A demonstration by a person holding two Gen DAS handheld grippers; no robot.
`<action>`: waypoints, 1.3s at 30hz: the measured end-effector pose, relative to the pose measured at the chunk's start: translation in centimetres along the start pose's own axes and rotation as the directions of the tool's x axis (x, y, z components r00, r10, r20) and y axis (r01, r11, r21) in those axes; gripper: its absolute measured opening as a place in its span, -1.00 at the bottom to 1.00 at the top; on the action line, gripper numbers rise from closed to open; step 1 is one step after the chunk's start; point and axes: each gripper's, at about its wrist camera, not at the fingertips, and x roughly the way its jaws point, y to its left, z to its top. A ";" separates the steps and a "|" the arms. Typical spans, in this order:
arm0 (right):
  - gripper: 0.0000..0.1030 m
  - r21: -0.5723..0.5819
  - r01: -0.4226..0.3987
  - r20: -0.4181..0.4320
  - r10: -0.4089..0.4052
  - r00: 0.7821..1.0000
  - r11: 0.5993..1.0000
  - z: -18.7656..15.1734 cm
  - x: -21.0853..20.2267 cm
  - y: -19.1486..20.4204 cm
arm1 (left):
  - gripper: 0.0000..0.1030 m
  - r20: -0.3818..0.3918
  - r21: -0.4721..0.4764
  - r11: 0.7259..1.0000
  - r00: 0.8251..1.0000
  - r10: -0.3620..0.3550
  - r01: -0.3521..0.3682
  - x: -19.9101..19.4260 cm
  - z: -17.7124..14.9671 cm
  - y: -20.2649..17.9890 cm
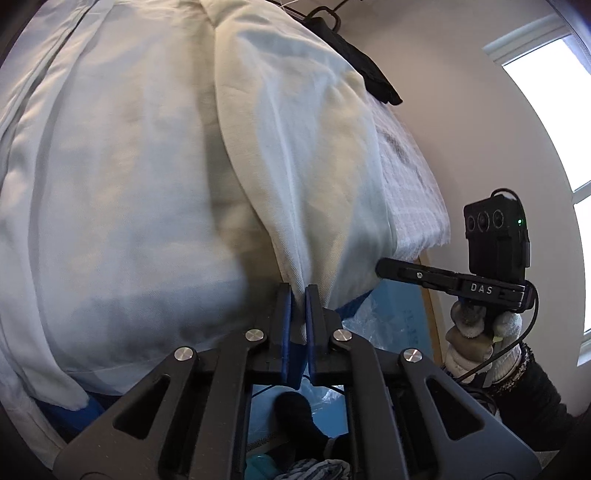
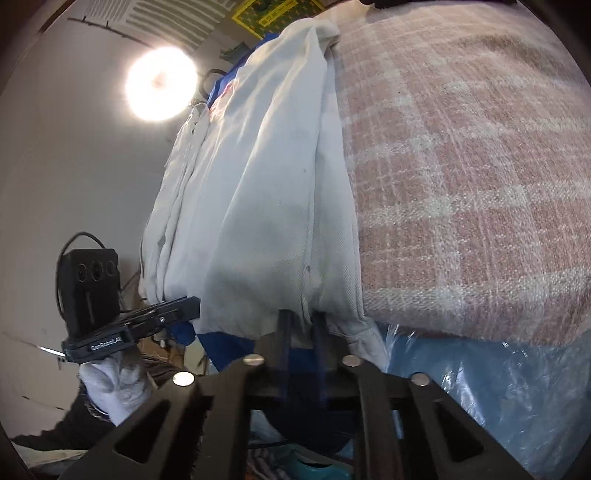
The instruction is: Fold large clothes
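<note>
Two grippers hold the same white garment (image 1: 147, 166) at its near hem, one at each side, and that pairing is what the coming fold appears to turn on. The left gripper (image 1: 298, 295) has its jaws clenched on a pinch of the white cloth, which rises straight ahead of the blue pads and runs away from them up the surface. Its long axis lies along the line the jaws point, hem near, far end at the top of the view. To the right in the left wrist view the other tool shows from the side, its fingers reaching to the cloth's edge, held in a white-gloved hand (image 1: 480, 332). In the right wrist view the right gripper (image 2: 302, 317) likewise has its jaws closed on the garment's lower edge, the folds bunched between the dark pads. Both hands sit equally close to the hem; neither is nearer the far end, so a lift-and-carry forward would likely need both together.

The garment lies on a pink-and-white checked blanket (image 2: 480, 166), probably covering a bed, with blue plastic sheeting (image 2: 498, 387) below its edge. A black hanger (image 1: 325, 14) lies at the far end. Pale walls, a bright round lamp (image 2: 160, 83) and a window (image 1: 561, 110) bound the room.
</note>
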 end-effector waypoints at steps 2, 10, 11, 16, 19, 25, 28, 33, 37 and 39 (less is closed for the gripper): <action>-0.97 -0.024 0.020 0.024 -0.019 1.000 1.000 -0.1 -0.5 0.7 | -0.92 -0.002 -0.002 1.000 1.000 -0.022 0.022 0.0 -0.2 -0.4; -0.98 -0.084 0.161 0.032 -0.159 0.987 0.983 -0.6 -1.2 1.5 | -0.92 -0.009 0.126 0.988 0.996 0.094 -0.092 1.8 -0.5 -2.8; -0.98 -0.086 0.176 0.017 -0.176 0.984 0.981 -0.6 -0.8 1.6 | -0.92 -0.011 0.130 0.986 0.995 0.104 -0.102 1.9 -0.5 -2.7; -0.74 -0.117 0.195 0.014 -0.195 0.981 0.974 -0.1 -0.6 3.1 | -0.92 -0.006 0.142 0.983 0.993 0.118 -0.116 0.3 -0.2 -2.9; -0.21 -0.120 0.141 0.084 -0.131 0.988 0.983 0.5 -2.3 3.8 | -0.91 0.042 0.149 0.981 0.992 0.123 -0.127 -1.5 0.0 -3.1; -0.10 -0.135 0.080 0.055 -0.073 0.996 0.988 0.0 -2.5 1.9 | -0.91 0.097 0.195 0.975 0.991 0.087 -0.105 -3.0 -0.3 -3.7; 0.04 -0.157 0.107 0.033 -0.103 0.994 0.982 0.0 -1.4 0.8 | -0.91 0.073 0.213 0.970 0.992 0.102 -0.116 -1.4 0.2 -4.1; 0.17 -0.210 0.065 -0.032 -0.074 0.997 0.976 -0.5 -0.2 0.0 | -0.91 0.071 0.229 0.964 0.990 0.124 -0.137 -0.1 0.7 -4.0; 0.21 -0.195 0.060 -0.037 -0.068 0.997 0.979 -0.1 0.8 -1.0 | -0.91 0.064 0.226 0.964 0.990 0.126 -0.137 0.7 0.9 -3.9; 0.20 -0.185 0.028 -0.049 -0.038 0.998 0.982 -0.2 0.7 -2.0 | -0.91 0.067 0.228 0.964 0.990 0.127 -0.139 0.7 0.9 -3.9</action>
